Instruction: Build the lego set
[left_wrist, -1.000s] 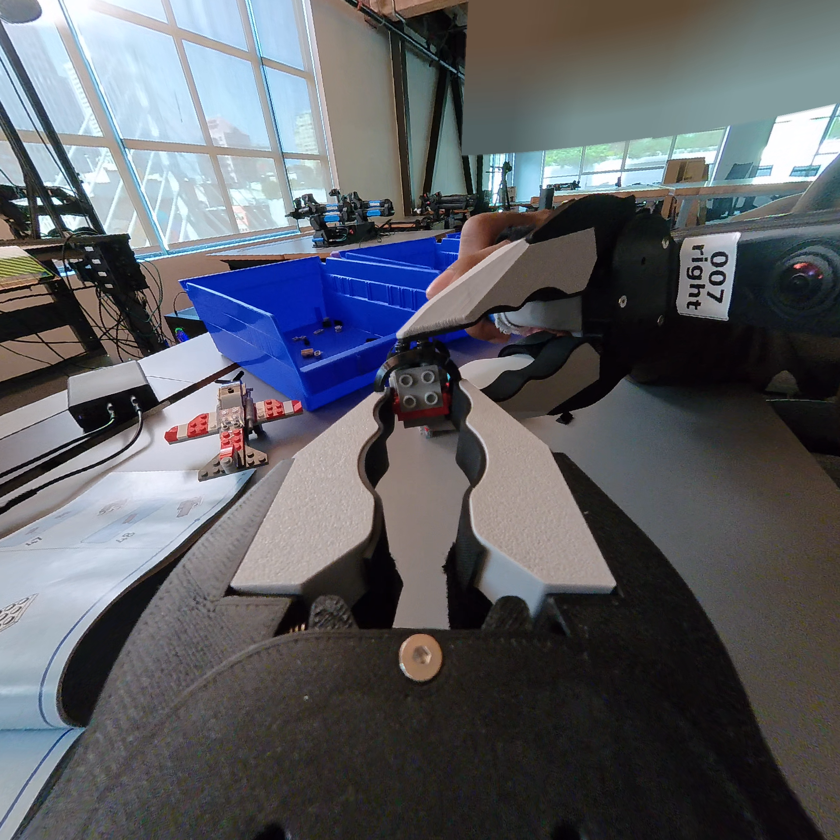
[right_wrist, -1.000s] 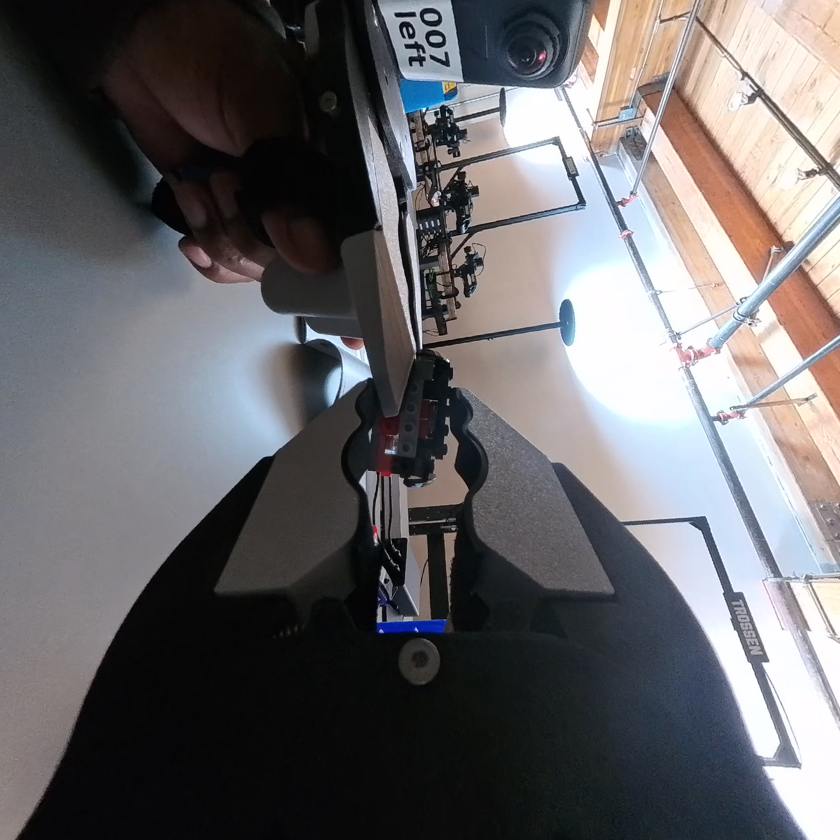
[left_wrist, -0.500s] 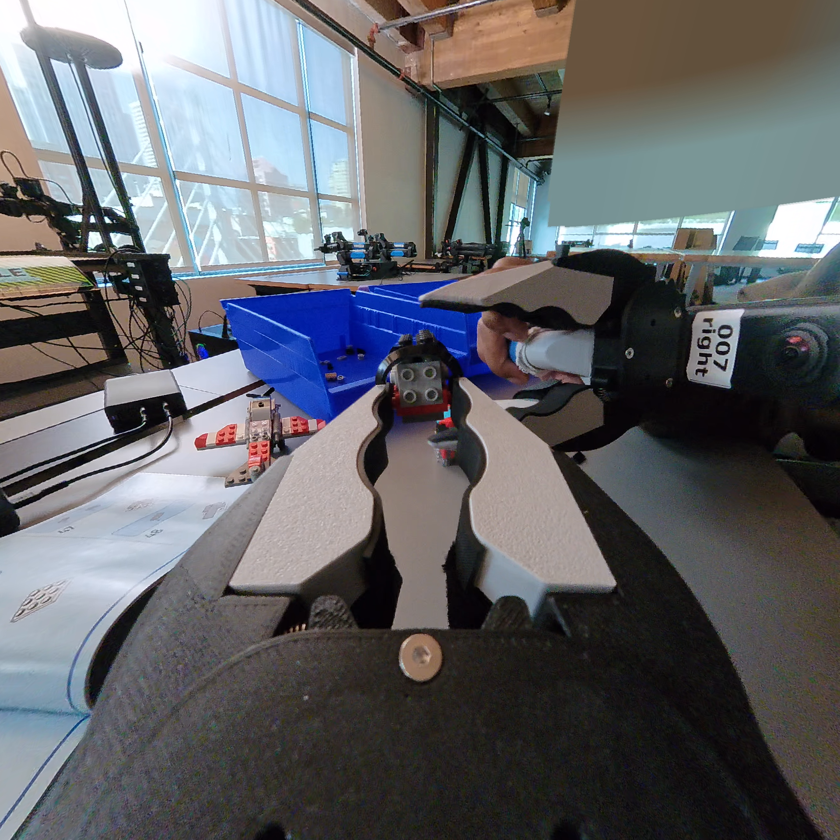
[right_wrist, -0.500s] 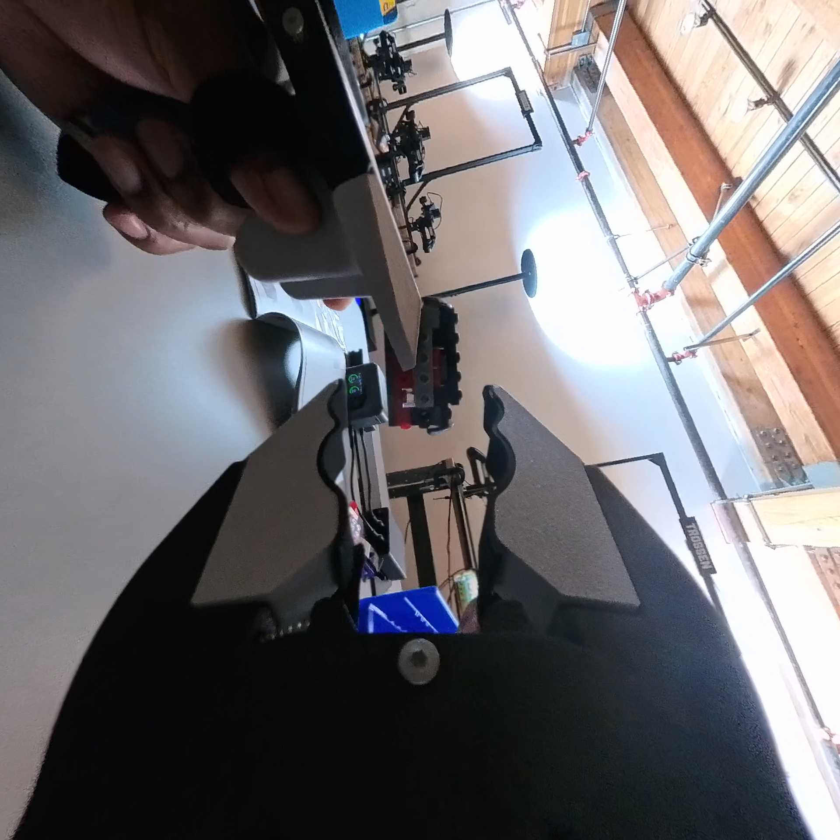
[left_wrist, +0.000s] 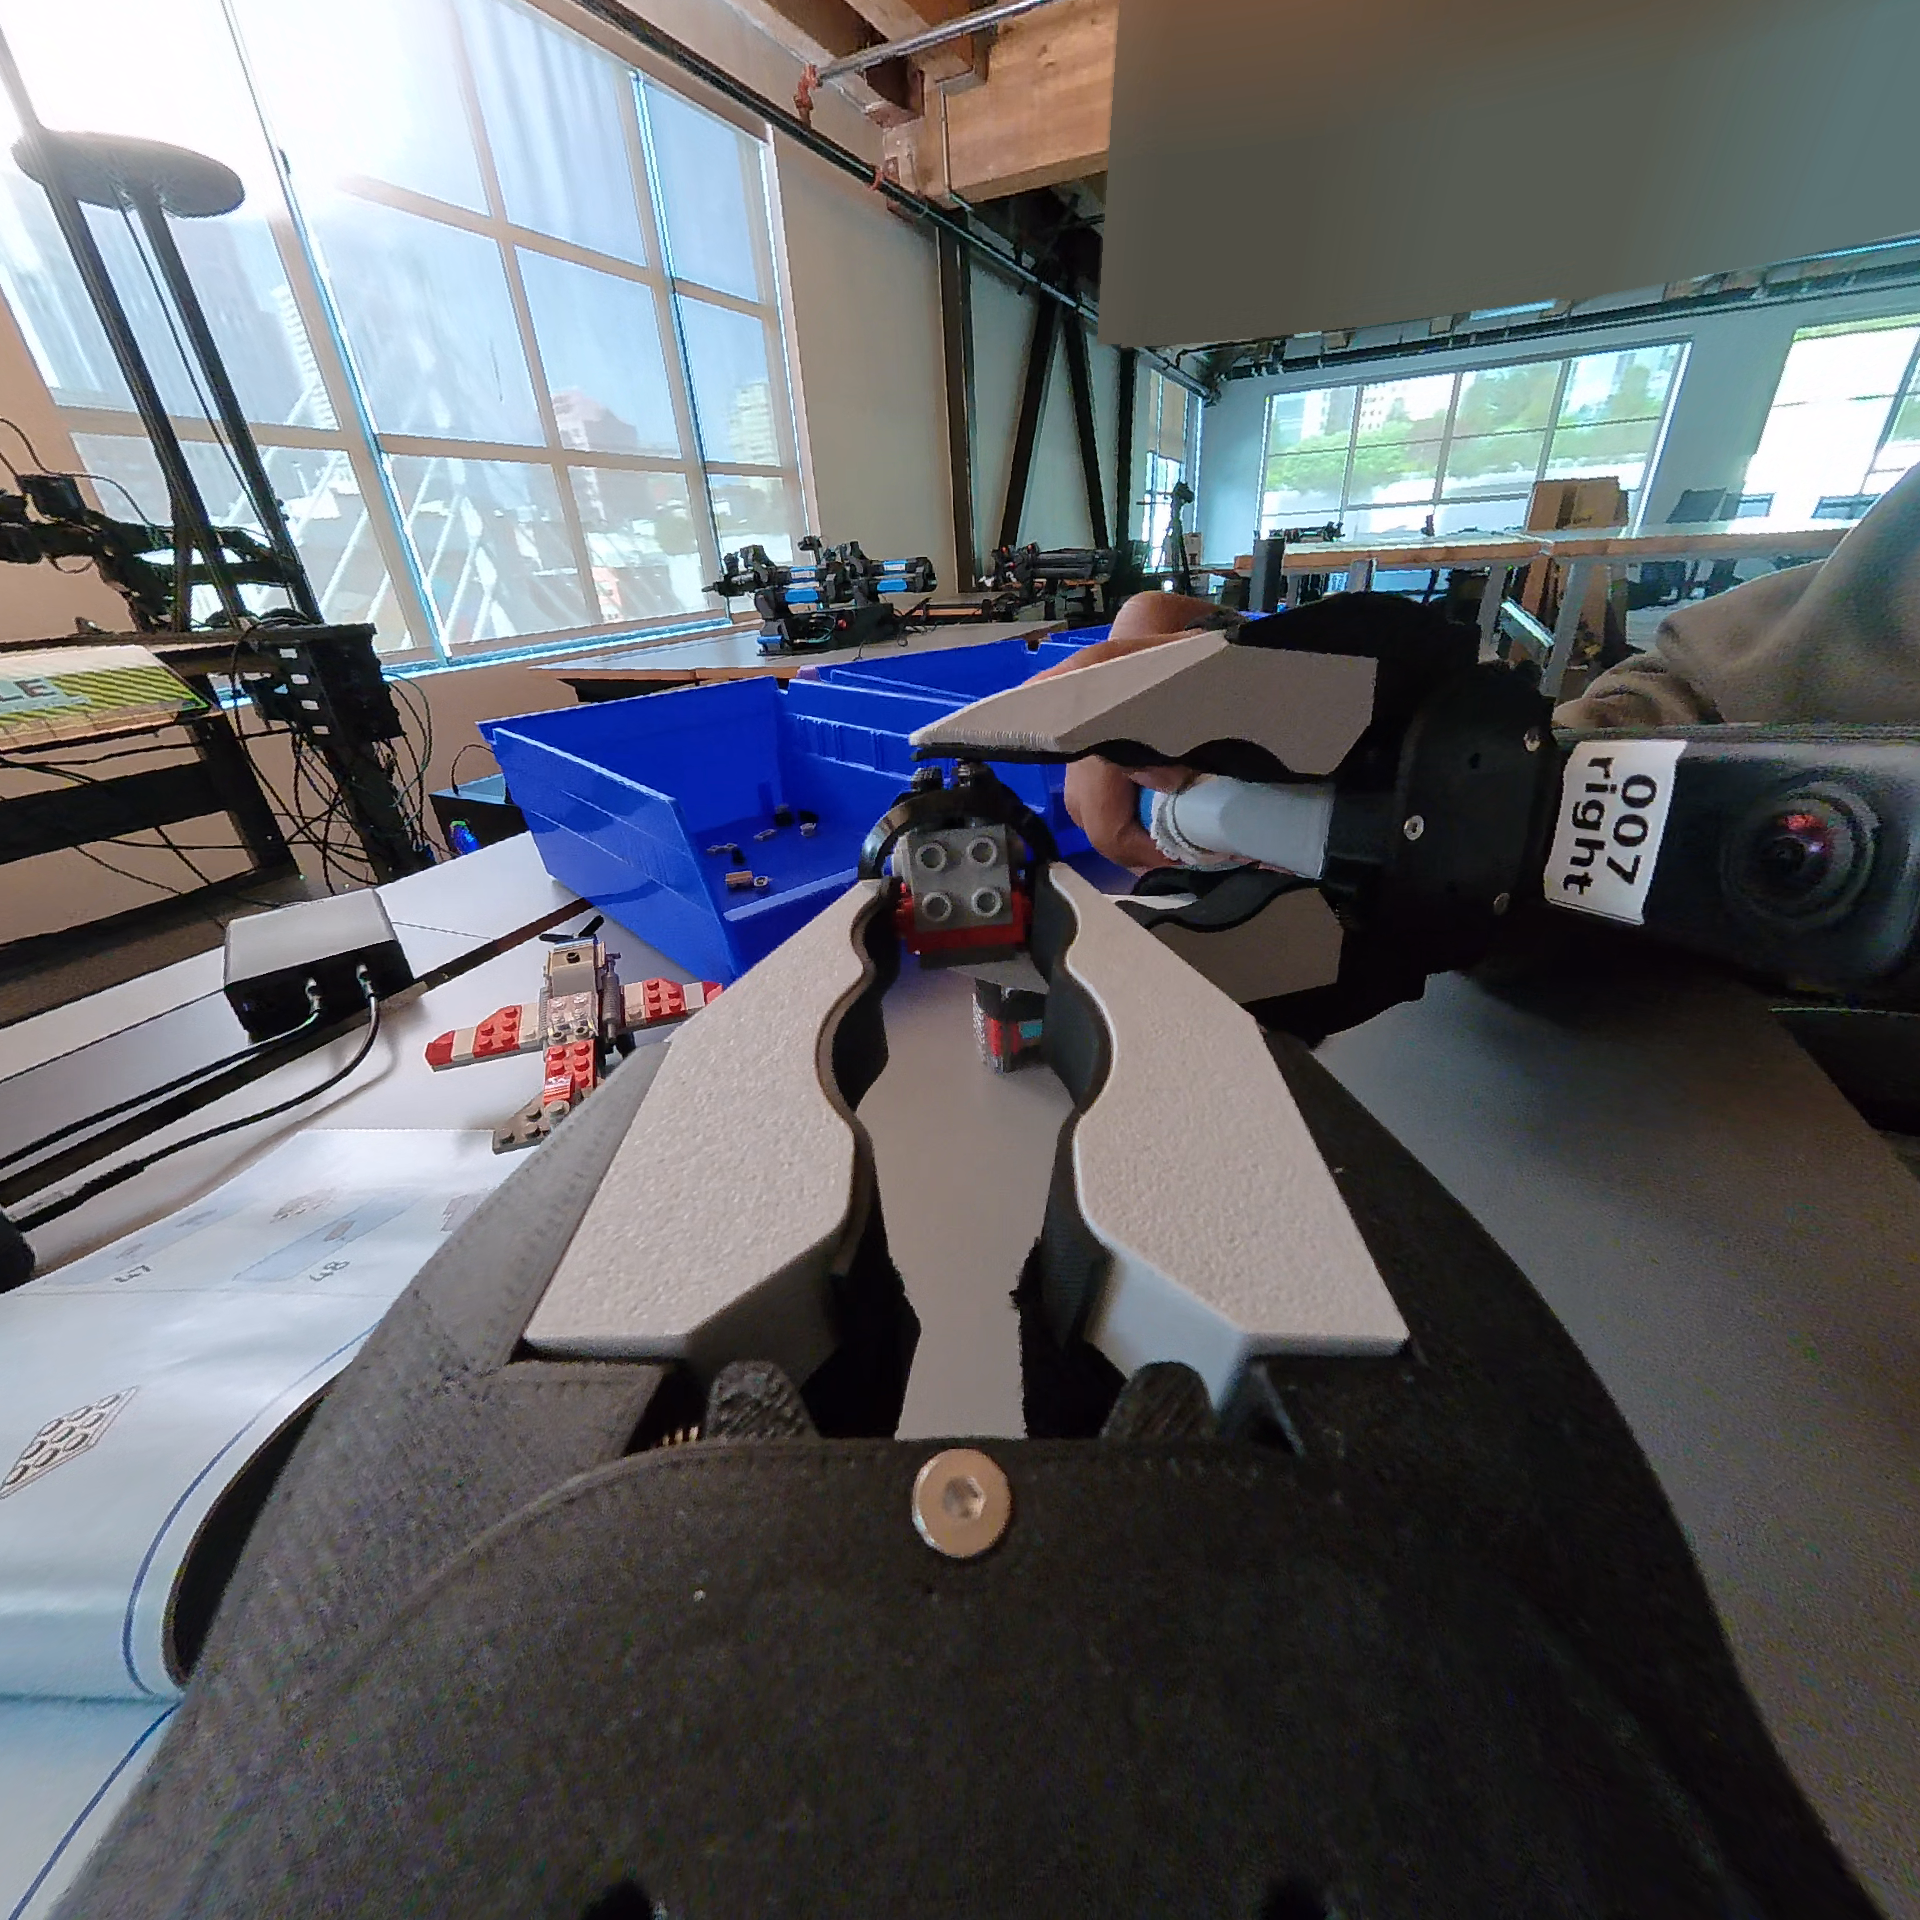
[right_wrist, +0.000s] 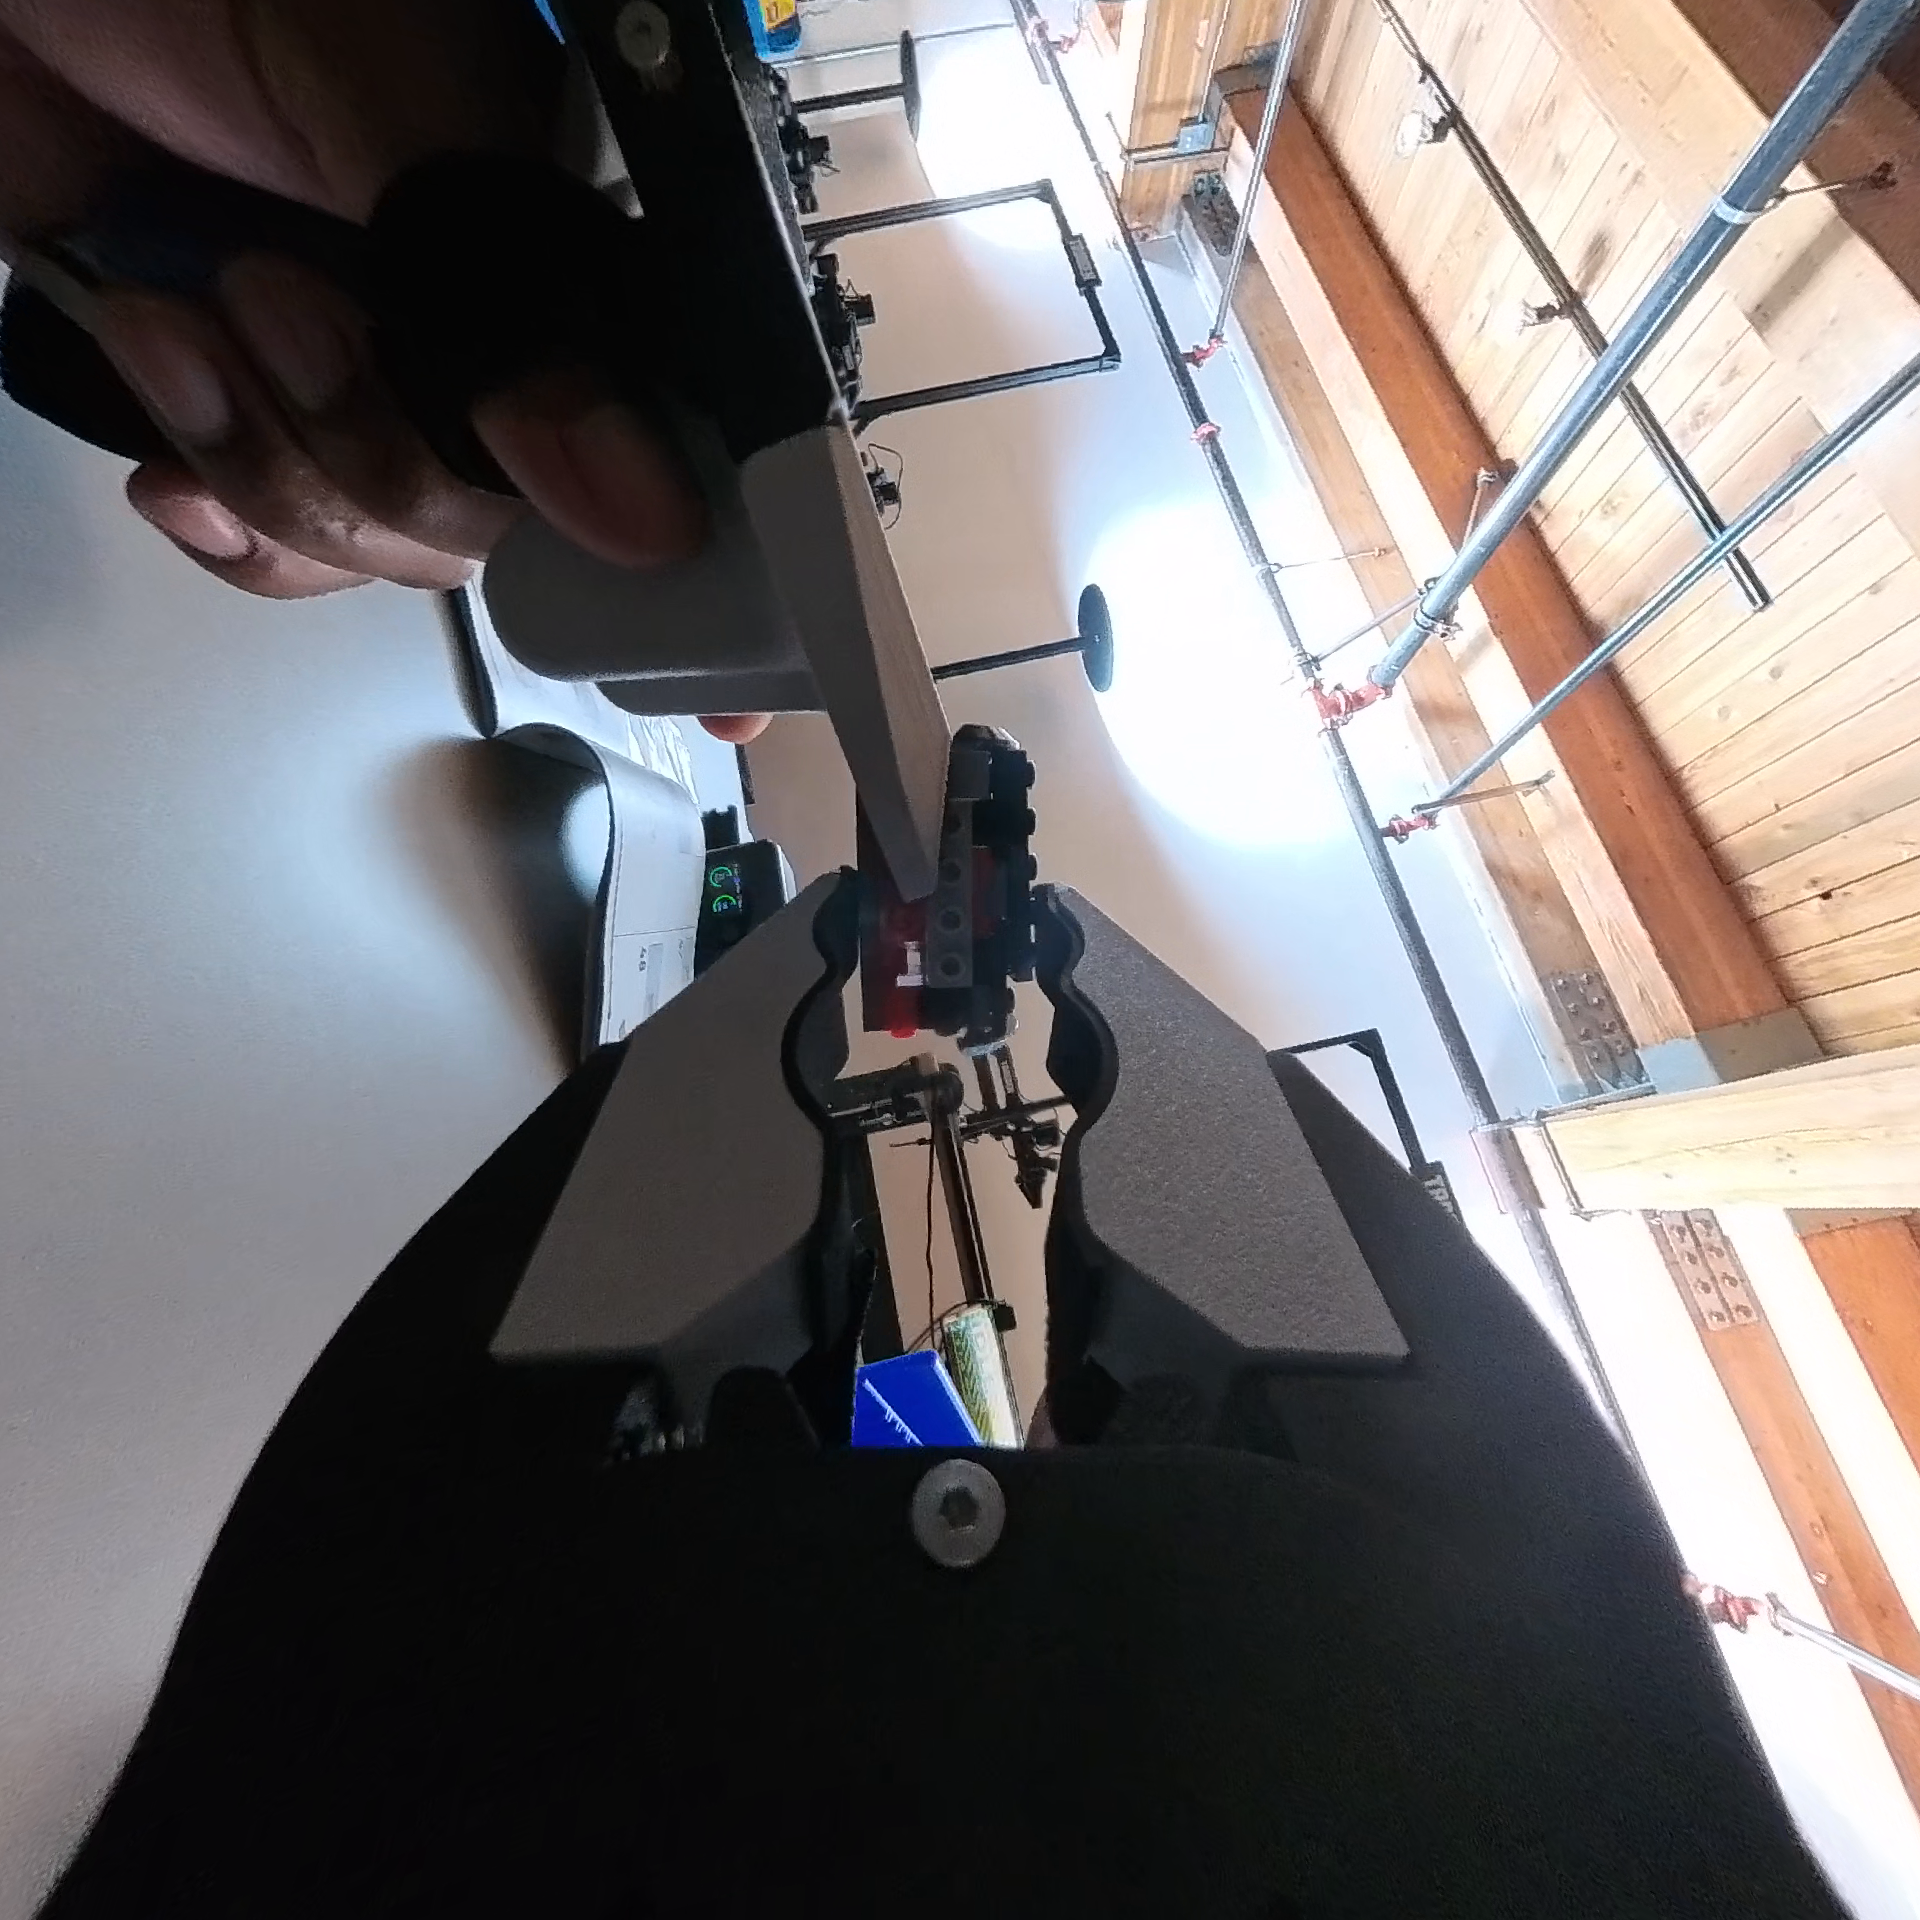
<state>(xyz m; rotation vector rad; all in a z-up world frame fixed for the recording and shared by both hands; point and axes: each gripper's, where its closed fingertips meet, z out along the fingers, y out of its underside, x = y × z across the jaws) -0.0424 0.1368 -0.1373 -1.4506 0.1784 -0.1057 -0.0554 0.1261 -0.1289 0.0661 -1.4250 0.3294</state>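
Your left wrist view alone shows grey counter (left_wrist: 1558, 1299), toy-brick plane (left_wrist: 566, 1023), blue bin (left_wrist: 644, 790) with few small loose parts inside, small brick piece (left_wrist: 1006, 1023) on counter beneath tongs. Your right wrist view, rolled sideways, shows only wood ceiling and pipes behind.

Left tongs (left_wrist: 961, 914): narrowly open, both pads pressed on red-and-grey brick assembly (left_wrist: 961, 883), held above counter before bin.

Right tongs (right_wrist: 940, 935): closed on same assembly from above and below, pads touching its sides.
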